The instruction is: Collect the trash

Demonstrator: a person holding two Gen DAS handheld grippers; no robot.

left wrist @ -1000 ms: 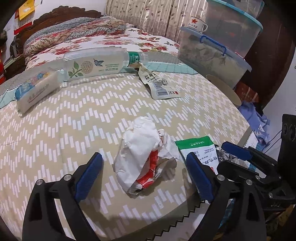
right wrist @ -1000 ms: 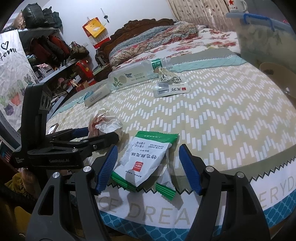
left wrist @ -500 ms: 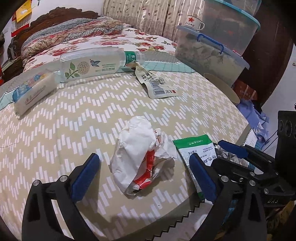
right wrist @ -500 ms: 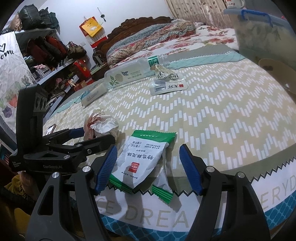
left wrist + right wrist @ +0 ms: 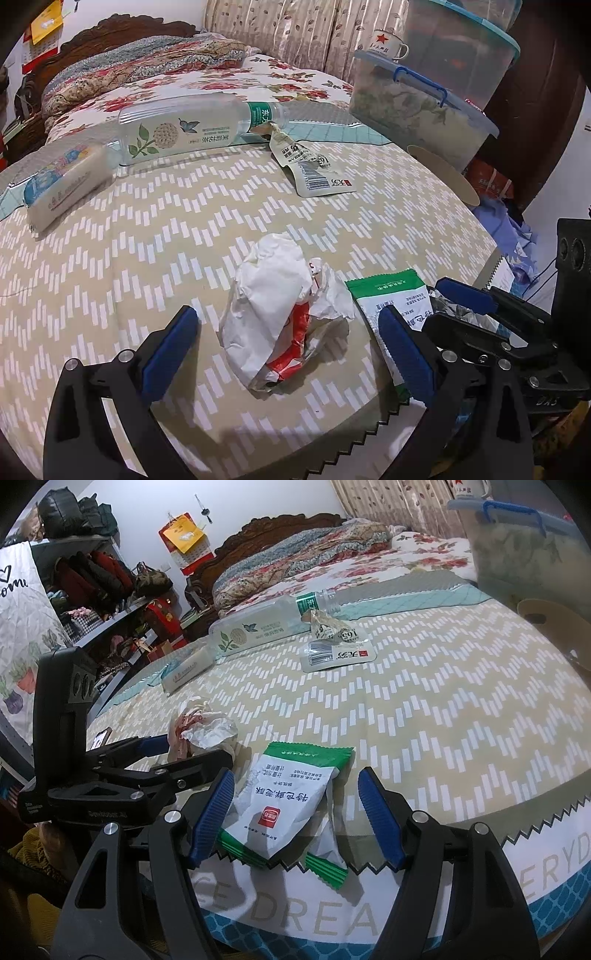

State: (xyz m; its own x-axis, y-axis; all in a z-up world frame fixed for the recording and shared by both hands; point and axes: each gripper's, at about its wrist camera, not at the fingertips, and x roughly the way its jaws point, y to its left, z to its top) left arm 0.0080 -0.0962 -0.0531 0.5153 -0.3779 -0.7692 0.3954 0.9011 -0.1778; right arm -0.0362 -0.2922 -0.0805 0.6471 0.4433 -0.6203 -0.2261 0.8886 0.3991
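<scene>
Looking along your left hand-held gripper (image 5: 286,341), you have its jaws spread wide, having just been opening, with the crumpled white wrapper (image 5: 282,314) lying on the patterned bedspread (image 5: 110,258) between the blue pads but touched by neither. Lower so both pads straddle the thickest part of the wad, then close slowly; the paper looks loose and could squirt out sideways. A plastic bottle (image 5: 184,129), a torn sachet (image 5: 314,170) and a tissue pack (image 5: 62,184) lie farther up the bed, well apart from this grasp. From your right hand-held gripper (image 5: 295,812), the jaws also stand open and empty, framing the green-and-white snack packet (image 5: 288,797) at the bedspread's (image 5: 443,709) near edge. Come in low, since the flat packet offers little height, and keep clear of the left hand-held gripper (image 5: 192,755) just beside.
</scene>
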